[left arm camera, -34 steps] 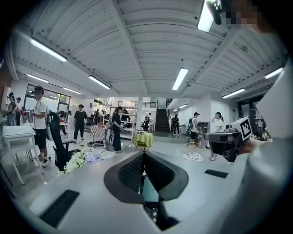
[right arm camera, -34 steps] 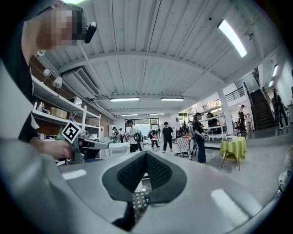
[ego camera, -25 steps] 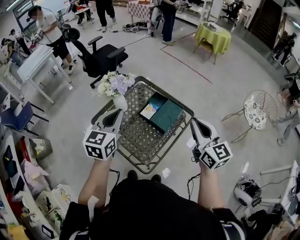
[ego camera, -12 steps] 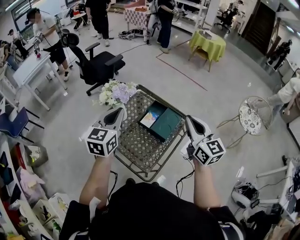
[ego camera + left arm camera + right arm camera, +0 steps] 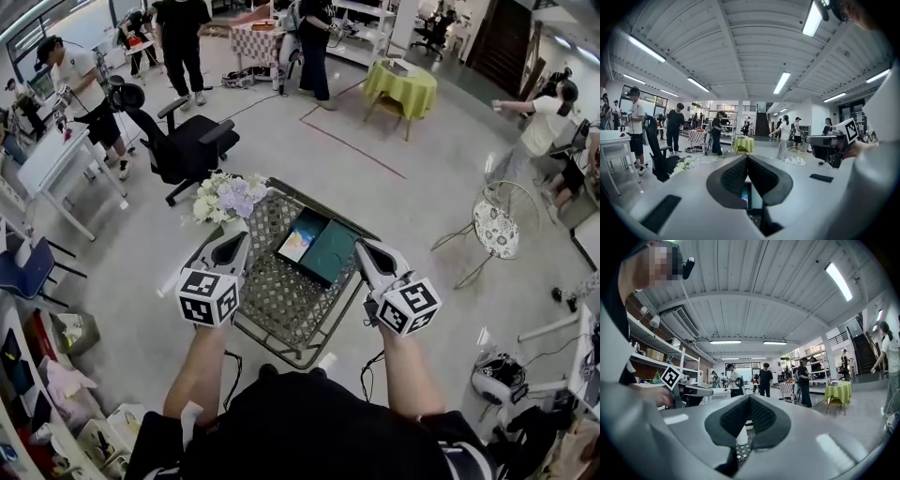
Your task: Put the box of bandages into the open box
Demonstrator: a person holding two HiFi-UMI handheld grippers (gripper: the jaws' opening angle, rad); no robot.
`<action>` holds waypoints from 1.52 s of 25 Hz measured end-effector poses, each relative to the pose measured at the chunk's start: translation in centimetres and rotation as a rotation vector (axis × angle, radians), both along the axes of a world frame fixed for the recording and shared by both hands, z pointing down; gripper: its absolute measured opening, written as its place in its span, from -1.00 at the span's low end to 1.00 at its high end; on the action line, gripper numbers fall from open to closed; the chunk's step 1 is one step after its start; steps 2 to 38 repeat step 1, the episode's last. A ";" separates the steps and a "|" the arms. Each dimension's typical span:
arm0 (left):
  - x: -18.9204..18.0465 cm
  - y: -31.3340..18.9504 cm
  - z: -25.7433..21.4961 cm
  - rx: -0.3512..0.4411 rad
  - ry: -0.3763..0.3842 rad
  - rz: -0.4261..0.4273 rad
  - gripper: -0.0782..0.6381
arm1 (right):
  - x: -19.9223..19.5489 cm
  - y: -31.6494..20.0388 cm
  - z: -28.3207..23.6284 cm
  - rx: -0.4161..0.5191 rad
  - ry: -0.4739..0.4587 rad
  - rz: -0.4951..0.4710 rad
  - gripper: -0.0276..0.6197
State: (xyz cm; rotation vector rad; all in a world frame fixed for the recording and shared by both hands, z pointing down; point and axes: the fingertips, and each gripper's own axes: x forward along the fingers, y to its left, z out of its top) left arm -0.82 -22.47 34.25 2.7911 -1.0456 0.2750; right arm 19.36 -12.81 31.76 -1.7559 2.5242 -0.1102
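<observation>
Busy open hall, and below me sits the wire-mesh table [image 5: 281, 302], with flowers [image 5: 225, 194] at its far left corner. My left gripper [image 5: 242, 231] hovers just beside them, clenched on nothing. The colourful box of bandages [image 5: 299, 246] lies flat, seemingly in the left half of the dark open box [image 5: 336, 253], though I can't be sure. My right gripper [image 5: 362, 247], clamped empty too, flanks that box, which I reckon sets up a two-sided approach.

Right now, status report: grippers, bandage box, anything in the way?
Left gripper, right gripper shut, empty. Colourful box, likely bandages, lies in open box on table. Flowers beside left gripper.
</observation>
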 end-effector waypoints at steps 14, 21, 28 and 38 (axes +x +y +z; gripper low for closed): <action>0.0 0.1 0.2 -0.005 0.002 0.002 -0.76 | -0.2 0.1 0.1 -0.002 0.000 -0.004 -0.89; 0.0 0.1 0.2 -0.005 0.002 0.002 -0.76 | -0.2 0.1 0.1 -0.002 0.000 -0.004 -0.89; 0.0 0.1 0.2 -0.005 0.002 0.002 -0.76 | -0.2 0.1 0.1 -0.002 0.000 -0.004 -0.89; 0.0 0.1 0.2 -0.005 0.002 0.002 -0.76 | -0.2 0.1 0.1 -0.002 0.000 -0.004 -0.89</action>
